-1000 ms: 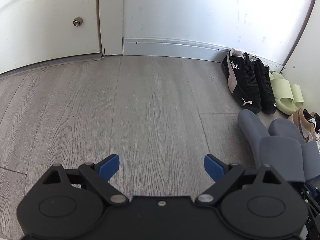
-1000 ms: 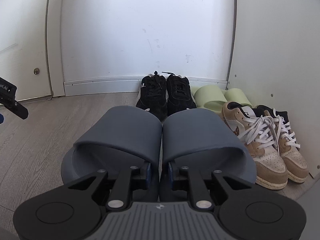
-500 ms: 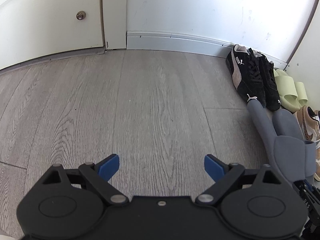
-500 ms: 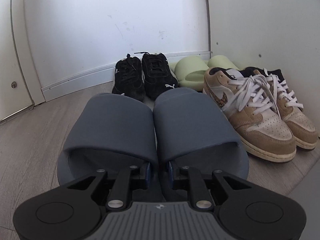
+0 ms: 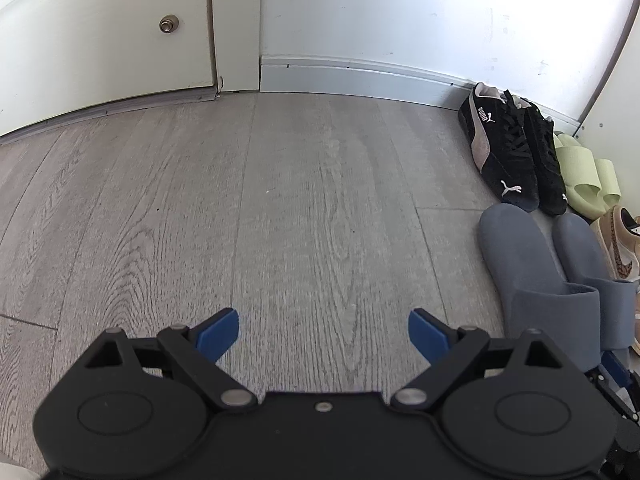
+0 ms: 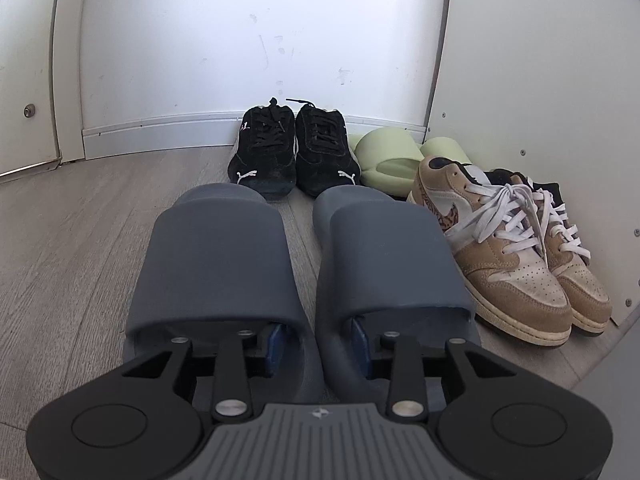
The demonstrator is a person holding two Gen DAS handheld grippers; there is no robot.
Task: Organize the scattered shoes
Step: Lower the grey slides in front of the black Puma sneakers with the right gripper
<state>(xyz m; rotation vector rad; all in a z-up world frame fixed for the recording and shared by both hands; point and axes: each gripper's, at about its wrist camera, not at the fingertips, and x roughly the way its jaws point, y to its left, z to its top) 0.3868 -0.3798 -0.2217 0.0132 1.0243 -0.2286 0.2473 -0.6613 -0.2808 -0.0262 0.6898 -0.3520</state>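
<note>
1. One grey wood-plank floor (image 5: 304, 208) fills the lower view, meeting one white wall (image 6: 260, 40) with a baseboard, and one white door (image 5: 100, 40) bearing a round metal stopper.
2. Two grey slides (image 6: 216, 264) lie flat on the floor, side by side with a narrow gap between them, toes toward the black pair.
3. Two tan-and-white sneakers (image 6: 500, 256) with white laces sit just right of the slides, beside the right-hand wall panel.
4. Two black suede sneakers (image 6: 292, 152) stand heels against the baseboard.
5. Two pale green slides (image 6: 388, 160) lie between the black pair and the tan pair.
6. The right gripper (image 6: 318, 346) has one blue finger under each slide's strap, jaws parted, each pad against a strap's inner wall.
7. The left gripper (image 5: 323, 334) hangs over bare floor, its fingers spread wide and empty.
</note>
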